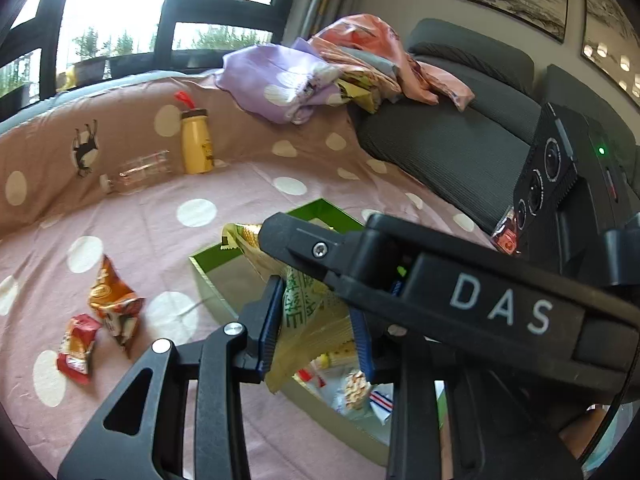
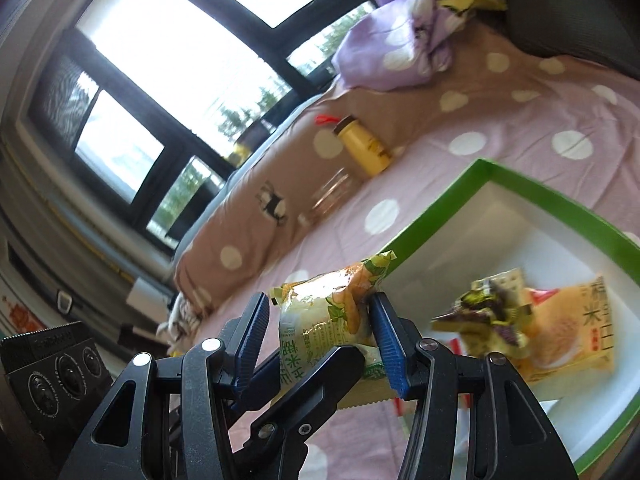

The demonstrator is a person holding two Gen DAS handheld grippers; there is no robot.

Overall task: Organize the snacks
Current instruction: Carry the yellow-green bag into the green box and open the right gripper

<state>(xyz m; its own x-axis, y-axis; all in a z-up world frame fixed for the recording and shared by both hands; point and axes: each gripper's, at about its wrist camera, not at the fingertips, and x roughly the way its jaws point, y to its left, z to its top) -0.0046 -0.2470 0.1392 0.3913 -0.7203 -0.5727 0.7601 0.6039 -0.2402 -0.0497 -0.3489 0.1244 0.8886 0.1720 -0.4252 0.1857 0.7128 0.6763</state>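
Note:
A yellow-green snack packet (image 1: 308, 312) hangs over the green-rimmed box (image 1: 320, 208), held from both sides. My left gripper (image 1: 316, 332) is shut on its lower part between the blue pads. A black finger (image 1: 288, 236) of the right gripper crosses in from the right onto the packet's upper end. In the right wrist view the same packet (image 2: 320, 312) sits between the pads of my right gripper (image 2: 318, 336), which is shut on it. The left gripper's finger (image 2: 320, 376) cuts across below. The box (image 2: 440, 204) holds several snacks, among them a purple-yellow packet (image 2: 488, 304) and an orange one (image 2: 572, 328).
On the pink dotted bedsheet (image 1: 160, 240), left of the box, lie an orange packet (image 1: 114, 304) and a red packet (image 1: 76, 344). A yellow bottle (image 1: 196, 140) and a clear bottle (image 1: 140, 176) rest against the rolled quilt. Piled clothes (image 1: 300, 80) and a grey cushion (image 1: 440, 140) lie behind.

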